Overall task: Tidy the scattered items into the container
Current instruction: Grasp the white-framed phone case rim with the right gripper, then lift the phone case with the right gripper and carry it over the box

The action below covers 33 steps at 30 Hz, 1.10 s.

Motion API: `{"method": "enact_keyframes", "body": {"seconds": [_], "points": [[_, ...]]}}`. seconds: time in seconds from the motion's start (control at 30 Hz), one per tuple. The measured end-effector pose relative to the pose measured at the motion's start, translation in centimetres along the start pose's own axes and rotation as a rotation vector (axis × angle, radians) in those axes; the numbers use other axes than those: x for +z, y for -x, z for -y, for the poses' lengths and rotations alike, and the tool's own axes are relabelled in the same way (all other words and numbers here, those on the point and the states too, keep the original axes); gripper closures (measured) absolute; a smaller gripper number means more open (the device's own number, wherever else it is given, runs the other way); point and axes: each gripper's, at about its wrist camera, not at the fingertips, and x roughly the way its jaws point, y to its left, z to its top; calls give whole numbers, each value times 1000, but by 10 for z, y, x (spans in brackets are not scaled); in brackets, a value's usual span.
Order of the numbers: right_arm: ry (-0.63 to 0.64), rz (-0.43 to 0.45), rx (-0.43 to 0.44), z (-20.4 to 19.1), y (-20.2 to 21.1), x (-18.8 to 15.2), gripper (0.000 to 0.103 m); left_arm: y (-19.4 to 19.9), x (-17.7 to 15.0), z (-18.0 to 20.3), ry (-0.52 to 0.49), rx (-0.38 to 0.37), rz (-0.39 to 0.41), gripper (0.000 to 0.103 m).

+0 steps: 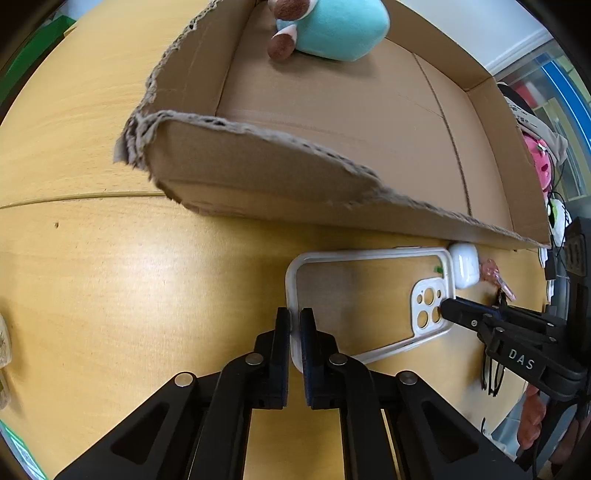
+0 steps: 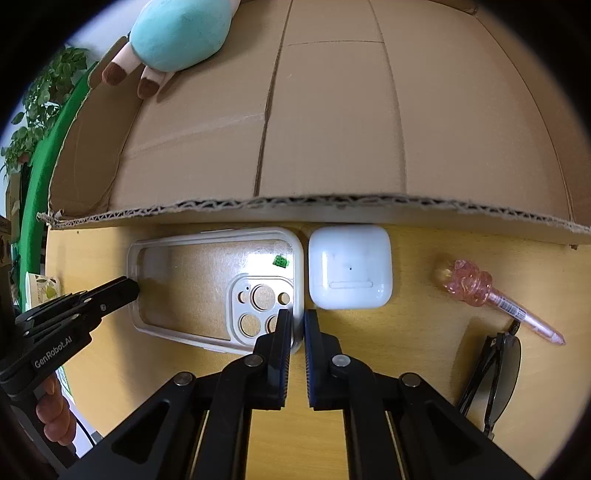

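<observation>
Phone case: flat on the table beside the box, left gripper and right gripper each pinching an opposite end rim. Best lifted level, both together, clearing the box wall. Right view alone shows pen and sunglasses fully; earbud case touches the phone case.

On the table: one cardboard box containing one plush toy; one phone case; one earbud case; one pink pen; one pair of sunglasses.
</observation>
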Motion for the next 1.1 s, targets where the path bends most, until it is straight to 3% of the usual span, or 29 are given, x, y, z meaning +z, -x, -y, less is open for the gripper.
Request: {"method": "enact_keyframes", "body": {"seconds": [0.1, 0.27, 0.5, 0.7, 0.87, 1.1], "points": [[-3, -2, 13, 1, 11, -8, 97, 16, -4, 5, -3, -10, 14, 98], [32, 70, 48, 0, 60, -21, 97, 70, -7, 26, -79, -24, 84, 98], [53, 298, 70, 1, 167, -25, 97, 161, 13, 65, -132, -56, 251, 98], [77, 512, 41, 8, 241, 8, 97, 226, 55, 102, -178, -86, 402, 98], [54, 582, 52, 31, 277, 24, 97, 254, 77, 136, -220, -90, 482, 98], [47, 598, 48, 43, 287, 31, 97, 259, 84, 149, -212, -98, 497, 98]]}}
